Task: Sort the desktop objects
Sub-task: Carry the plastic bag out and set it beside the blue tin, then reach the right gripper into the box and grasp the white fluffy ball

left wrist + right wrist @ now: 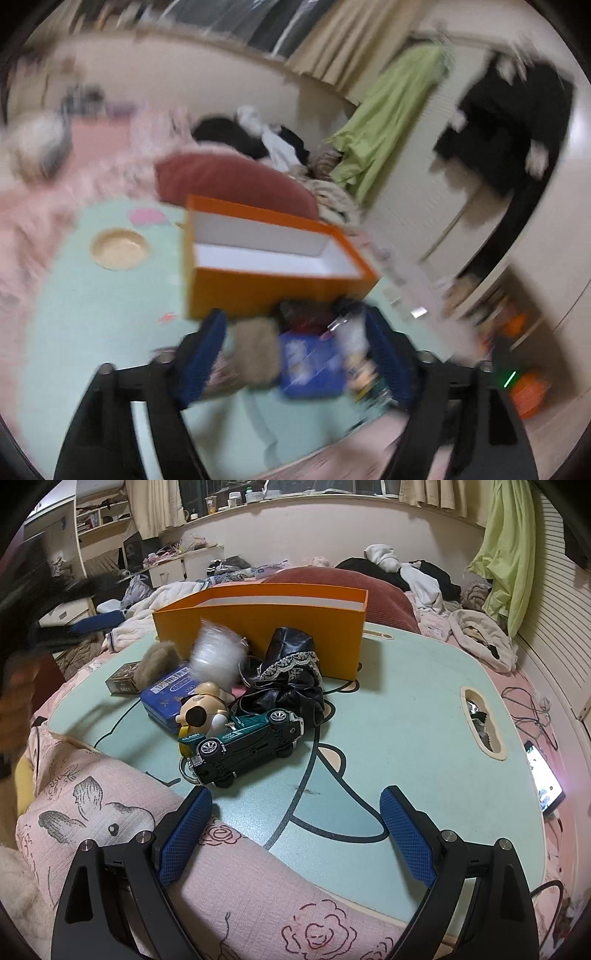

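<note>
An orange box (258,627) with a white inside stands open at the back of the mint-green lap table (406,720); it also shows in the left wrist view (258,291). In front of it lies a pile: a blue tin (166,698), a brown fur ball (155,661), a blurred white puff (216,653), a cartoon figurine (203,709), a green toy car (243,746) on its side, a black lace-trimmed pouch (291,679) and a small dark box (123,681). My left gripper (295,354) is open above the blurred pile. My right gripper (295,834) is open and empty at the table's near edge.
A round recess (120,249) sits in the table left of the orange box, and a slot (484,723) is at its right. Pink bedding (221,886) lies below. A red cushion (369,587) and clothes are behind. A lit phone (545,779) lies at right.
</note>
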